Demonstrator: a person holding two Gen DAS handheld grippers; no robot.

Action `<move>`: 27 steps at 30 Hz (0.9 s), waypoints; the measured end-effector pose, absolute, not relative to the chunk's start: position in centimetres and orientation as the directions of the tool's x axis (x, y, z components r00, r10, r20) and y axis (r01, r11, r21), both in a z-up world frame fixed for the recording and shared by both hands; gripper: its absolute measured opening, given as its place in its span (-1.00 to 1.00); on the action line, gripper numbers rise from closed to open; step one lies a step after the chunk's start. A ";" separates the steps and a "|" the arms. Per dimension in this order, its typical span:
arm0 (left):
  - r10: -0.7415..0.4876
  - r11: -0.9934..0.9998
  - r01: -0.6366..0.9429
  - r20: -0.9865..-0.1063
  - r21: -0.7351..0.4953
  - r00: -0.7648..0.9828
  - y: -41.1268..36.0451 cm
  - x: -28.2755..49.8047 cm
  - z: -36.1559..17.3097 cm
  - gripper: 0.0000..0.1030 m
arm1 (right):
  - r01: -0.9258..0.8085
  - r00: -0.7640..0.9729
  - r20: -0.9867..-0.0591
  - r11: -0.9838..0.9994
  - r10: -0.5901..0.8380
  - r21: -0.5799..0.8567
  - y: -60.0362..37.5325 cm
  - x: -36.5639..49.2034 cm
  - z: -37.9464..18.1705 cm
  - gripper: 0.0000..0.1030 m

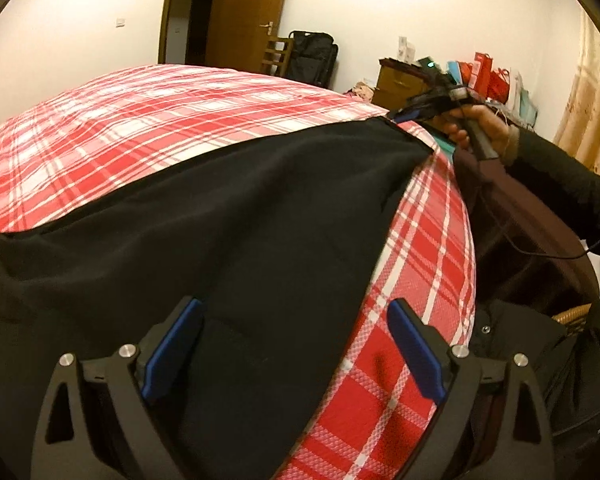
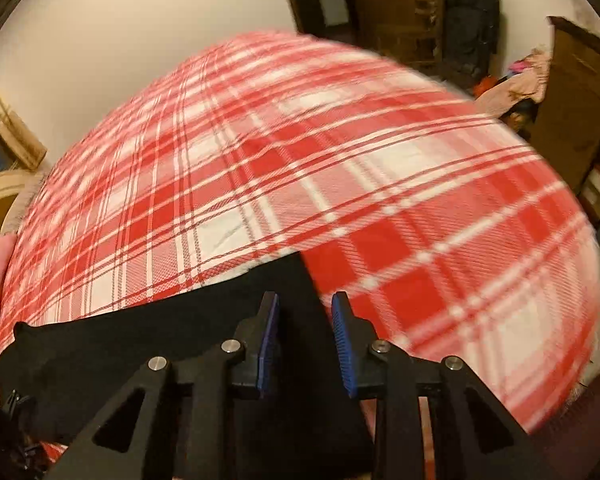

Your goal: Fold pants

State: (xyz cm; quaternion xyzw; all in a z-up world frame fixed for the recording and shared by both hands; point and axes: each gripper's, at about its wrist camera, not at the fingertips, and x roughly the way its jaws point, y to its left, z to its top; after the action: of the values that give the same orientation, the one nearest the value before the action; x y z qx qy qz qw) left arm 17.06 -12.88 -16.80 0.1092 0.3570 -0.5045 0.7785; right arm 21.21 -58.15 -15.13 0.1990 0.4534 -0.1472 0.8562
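Observation:
Black pants [image 1: 220,220] lie spread flat on a red and white plaid bed sheet [image 1: 140,120]. My left gripper [image 1: 296,348] hovers wide open over their near right edge, one finger above the cloth and the other above the sheet. A hand holds my right gripper [image 1: 404,114] at the pants' far right corner. In the right wrist view, blurred by motion, the right gripper [image 2: 306,336] stands narrowly open, and the corner of the pants [image 2: 220,320] lies between and under its blue pads [image 2: 269,336].
The bed's right edge drops to a dark maroon side [image 1: 512,220] with a trailing cable. A person's dark sleeve [image 1: 572,188] reaches in from the right. A wooden cabinet [image 1: 400,84] with bags, a black suitcase [image 1: 312,58] and a door [image 1: 248,16] stand beyond the bed.

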 end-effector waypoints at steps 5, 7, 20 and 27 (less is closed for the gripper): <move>-0.709 0.461 0.868 -0.665 -0.182 0.237 -13.1 17.0 -17.0 0.86 | 0.435 0.525 -0.840 0.891 -0.137 0.126 -57.2 22.4 -14.9 -0.79; -0.715 0.458 0.868 -0.659 -0.190 0.233 -13.0 17.0 -17.0 0.86 | 0.442 0.548 -0.819 0.890 -0.167 0.114 -57.2 22.5 -14.1 -0.82; -0.709 0.470 0.866 -0.658 -0.169 0.256 -13.1 16.9 -17.0 0.88 | 0.394 0.561 -0.790 0.919 -0.249 -0.010 -51.7 20.7 -11.8 0.09; -0.720 0.538 0.826 -0.601 -0.169 0.347 -11.3 16.6 -15.5 0.88 | 0.116 0.505 -0.841 0.981 -0.191 -0.153 -41.0 18.7 -14.7 0.09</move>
State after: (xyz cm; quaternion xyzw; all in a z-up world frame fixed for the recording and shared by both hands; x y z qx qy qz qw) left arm 16.61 -11.30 -15.49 0.0824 0.3203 -0.4733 0.8165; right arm 18.71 -41.01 -14.70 -0.0381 0.4893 -0.0885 0.8668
